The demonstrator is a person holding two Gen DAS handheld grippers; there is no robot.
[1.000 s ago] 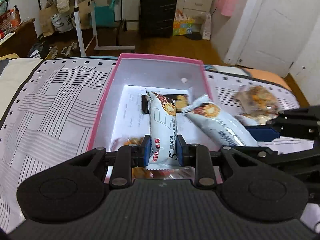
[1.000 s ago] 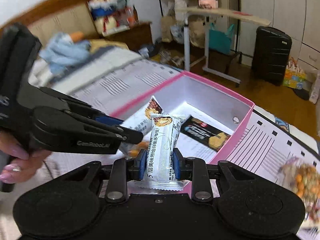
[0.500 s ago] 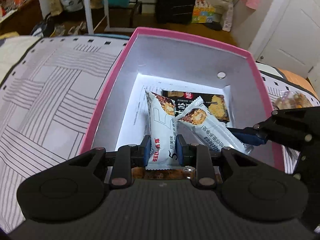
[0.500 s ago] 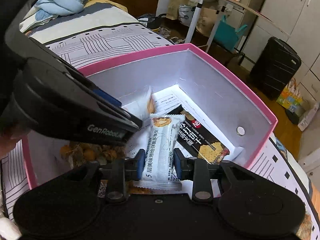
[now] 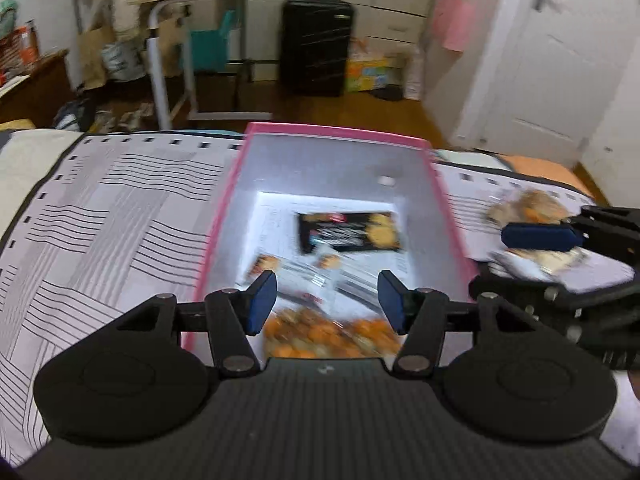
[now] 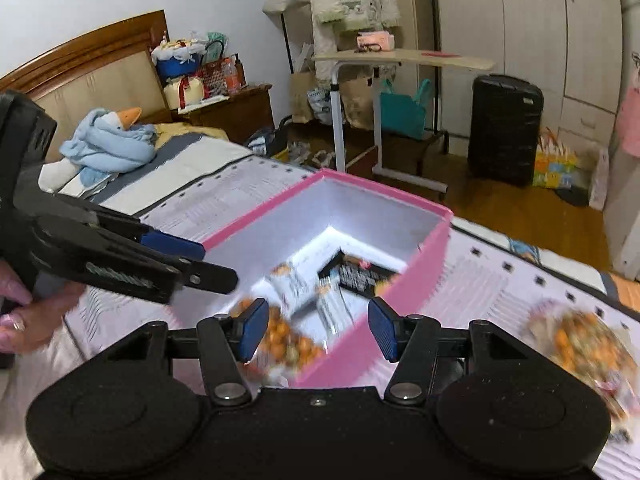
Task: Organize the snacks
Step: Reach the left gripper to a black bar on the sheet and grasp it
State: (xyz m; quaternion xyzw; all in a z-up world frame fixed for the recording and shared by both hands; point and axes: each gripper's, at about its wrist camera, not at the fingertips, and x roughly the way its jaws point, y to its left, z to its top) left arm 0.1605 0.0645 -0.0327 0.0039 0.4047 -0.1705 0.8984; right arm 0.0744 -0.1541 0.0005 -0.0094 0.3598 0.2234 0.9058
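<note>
The bed, spread with a white cover printed in black woven lines (image 5: 120, 216), carried an open rectangular cardboard box with pink walls and a white lining (image 5: 338, 136), which lay dead ahead at twelve o'clock in the left wrist view. Outside the box, on the cover at about three o'clock from it, sat a clear plastic bag of orange and tan mixed snacks (image 6: 580, 340), the one packet left loose. In the right wrist view it lay at about two o'clock of the right hand-held gripper (image 6: 316, 330), just beside it, while the left hand-held gripper (image 5: 326, 306) hung over the near end of the box, well apart from that bag; the right looked much the nearer for the next pick. The bag was too blurred to give a long axis. Within the box lay another clear bag of orange snacks (image 5: 332, 334) at the near wall, a black flat biscuit packet (image 5: 350, 232) toward the far end, and two slim white wrapped bars (image 6: 304, 284) between them. Both hand-held grippers' jaws were opening, blue pads apart, with nothing pressed between them.
</note>
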